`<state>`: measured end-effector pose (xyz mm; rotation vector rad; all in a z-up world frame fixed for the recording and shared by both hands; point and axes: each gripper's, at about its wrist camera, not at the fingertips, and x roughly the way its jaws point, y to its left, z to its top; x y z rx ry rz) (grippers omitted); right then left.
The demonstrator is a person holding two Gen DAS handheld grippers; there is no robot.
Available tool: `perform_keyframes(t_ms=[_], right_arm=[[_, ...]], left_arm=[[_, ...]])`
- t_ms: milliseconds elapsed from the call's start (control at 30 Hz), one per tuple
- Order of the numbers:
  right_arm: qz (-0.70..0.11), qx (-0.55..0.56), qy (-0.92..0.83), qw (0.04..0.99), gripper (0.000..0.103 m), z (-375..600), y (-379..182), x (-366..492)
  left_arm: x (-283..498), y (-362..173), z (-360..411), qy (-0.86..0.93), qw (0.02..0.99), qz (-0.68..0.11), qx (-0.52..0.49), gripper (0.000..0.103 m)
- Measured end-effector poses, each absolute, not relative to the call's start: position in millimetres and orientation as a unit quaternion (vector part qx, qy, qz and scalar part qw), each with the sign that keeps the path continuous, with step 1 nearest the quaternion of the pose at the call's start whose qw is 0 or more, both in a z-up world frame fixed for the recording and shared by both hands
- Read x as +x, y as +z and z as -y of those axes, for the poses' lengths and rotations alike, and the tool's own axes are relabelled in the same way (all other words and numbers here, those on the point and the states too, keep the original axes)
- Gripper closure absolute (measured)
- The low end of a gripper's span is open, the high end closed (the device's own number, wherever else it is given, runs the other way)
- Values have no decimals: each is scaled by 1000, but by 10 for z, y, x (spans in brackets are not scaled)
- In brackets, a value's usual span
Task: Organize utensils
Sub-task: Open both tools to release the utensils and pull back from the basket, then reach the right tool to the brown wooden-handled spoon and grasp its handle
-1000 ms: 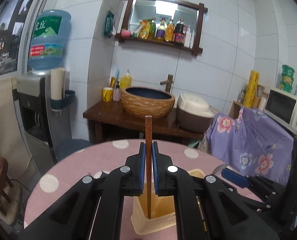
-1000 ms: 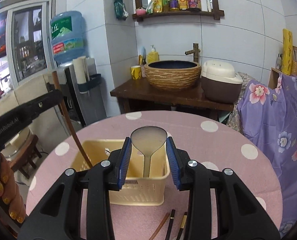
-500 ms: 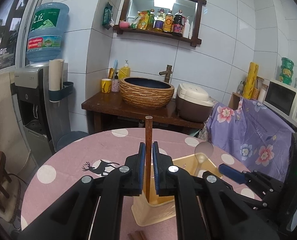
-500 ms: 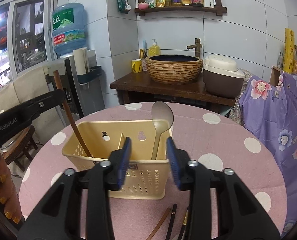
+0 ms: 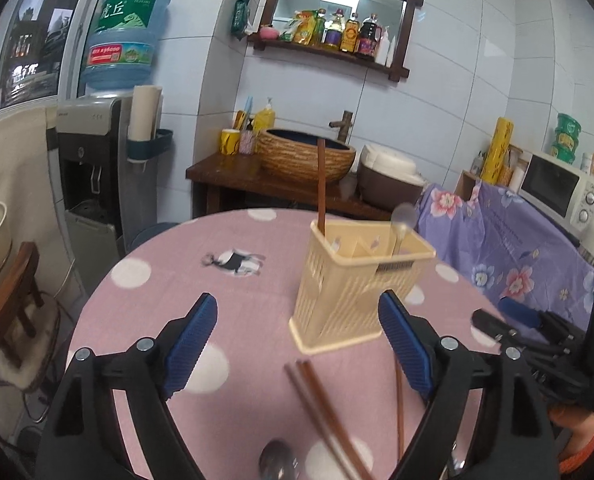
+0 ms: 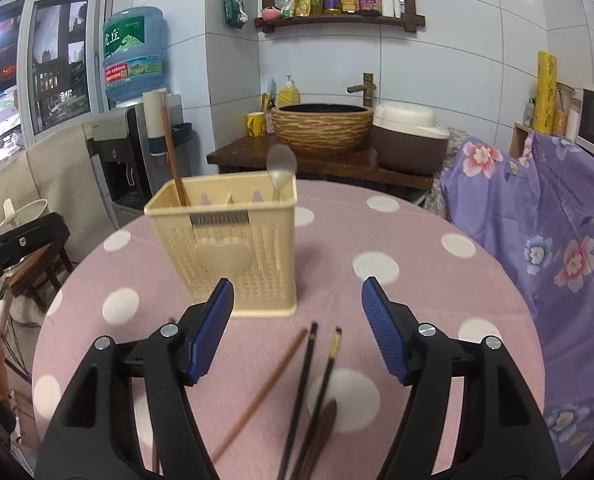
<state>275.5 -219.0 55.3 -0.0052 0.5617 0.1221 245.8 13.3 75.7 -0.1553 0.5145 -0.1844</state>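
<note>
- Left gripper point(image 5: 297, 344): jaws opening, already wide, nothing between them. Ahead of it and slightly to its right stands the cream utensil holder point(image 5: 357, 280), with one brown chopstick point(image 5: 321, 188) upright in its near-left compartment.
- Right gripper point(image 6: 297, 328): jaws opening, moderately wide and empty. The holder lies just ahead and to its left; a metal spoon point(image 6: 281, 168) stands in the holder's right compartment.
- Step in hand, as judged: both tools are free, so the deposit stage appears complete and a new pick is due.
- Remaining items: loose chopsticks point(image 6: 309, 376) lie on the pink dotted tablecloth point(image 6: 417, 300) directly beneath and between the right gripper's jaws; another pair point(image 5: 321, 412) and a spoon point(image 5: 277, 460) lie below the left gripper.
- Next move calls for lowering over one thin stick, aligning the pads across its shaft, then closing narrowly.
</note>
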Motion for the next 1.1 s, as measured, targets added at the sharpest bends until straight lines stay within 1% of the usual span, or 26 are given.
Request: perform_keyframes(t_ms=[200,400,733,800,867,900,967,1100], right_arm=[[-298,-2,36,954,36,2356,248,2325],[-322,9,18,947,36,2458,-22,2015],[-355,25,7,935,37,2521,-344,1870],[-365,30,10,930,44,2540,-393,1916],[-378,33,17,925,50,2540,-442,1984],[-387,34,20,921,56,2535,-481,2031],[-406,40,19,913,62,2534,-562,2117],[-419,57,26,906,64,2509,-629,2190]], left_arm=[[2098,431,-254,-62,957,-280,-44,20],[1833,98,-357,-41,945,-321,-40,21],[1686,-305,-106,-55,926,-374,-10,23],[1685,-324,-98,-58,925,-376,-14,23],[1687,-317,-111,-58,925,-375,-20,23],[1679,-318,-106,-58,925,-375,-21,23],[1674,-310,-108,-58,925,-374,-21,23],[1667,-320,-107,-57,925,-376,-21,23]])
